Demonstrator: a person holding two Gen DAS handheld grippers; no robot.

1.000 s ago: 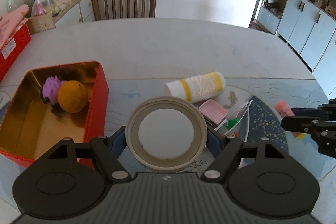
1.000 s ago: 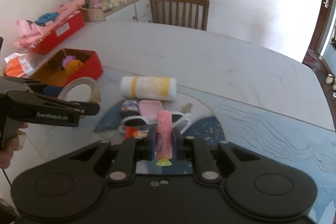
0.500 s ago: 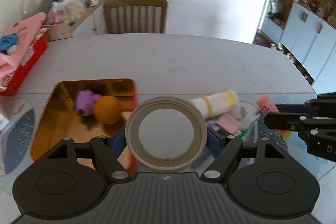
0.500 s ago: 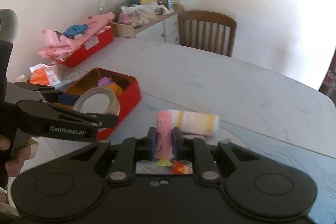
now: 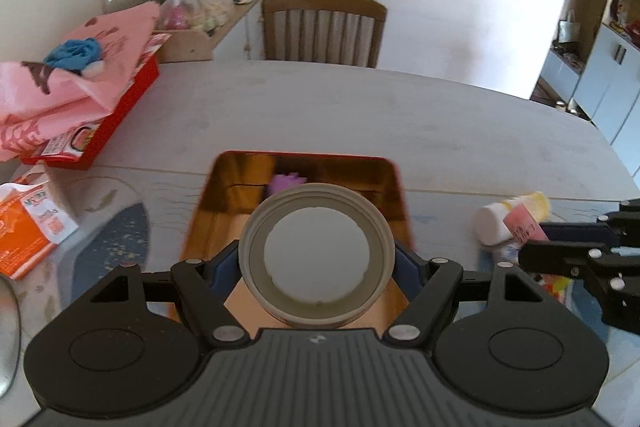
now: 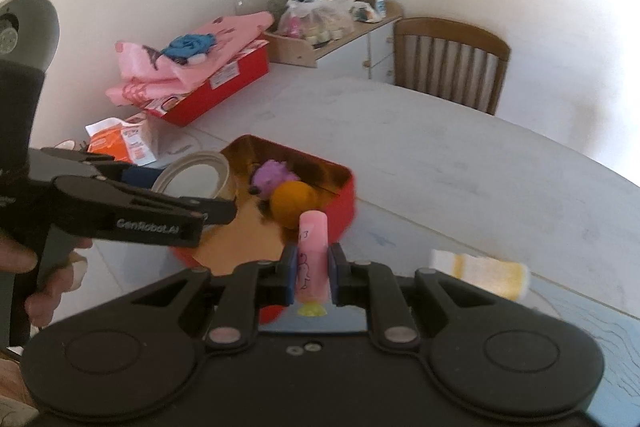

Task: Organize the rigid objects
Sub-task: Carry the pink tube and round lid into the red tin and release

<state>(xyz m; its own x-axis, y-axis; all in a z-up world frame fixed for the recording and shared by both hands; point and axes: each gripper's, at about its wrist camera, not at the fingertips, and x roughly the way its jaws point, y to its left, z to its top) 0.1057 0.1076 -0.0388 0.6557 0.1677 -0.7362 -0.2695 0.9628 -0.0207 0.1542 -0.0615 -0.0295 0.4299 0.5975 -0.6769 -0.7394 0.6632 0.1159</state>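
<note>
My left gripper [image 5: 316,263] is shut on a round beige lid [image 5: 316,257] and holds it above the open red tin box [image 5: 394,179]. The box holds a purple toy [image 5: 286,182] and, in the right wrist view, an orange ball [image 6: 292,203]. My right gripper [image 6: 313,275] is shut on a pink tube [image 6: 312,259], held upright near the box's [image 6: 344,203] right side. In the left wrist view the right gripper [image 5: 560,251] with the pink tube [image 5: 522,225] is at the right. In the right wrist view the left gripper [image 6: 192,211] carries the lid [image 6: 196,177].
A white and yellow bottle [image 5: 508,217] lies on the table right of the box. A red box with pink cloth [image 5: 80,99] and an orange packet [image 5: 28,231] sit at the left. A wooden chair [image 5: 324,27] stands behind the table [image 5: 360,115].
Both grippers have moved left with their loads. The lid is now over the red tin box, and the pink tube is beside the box's right edge.
</note>
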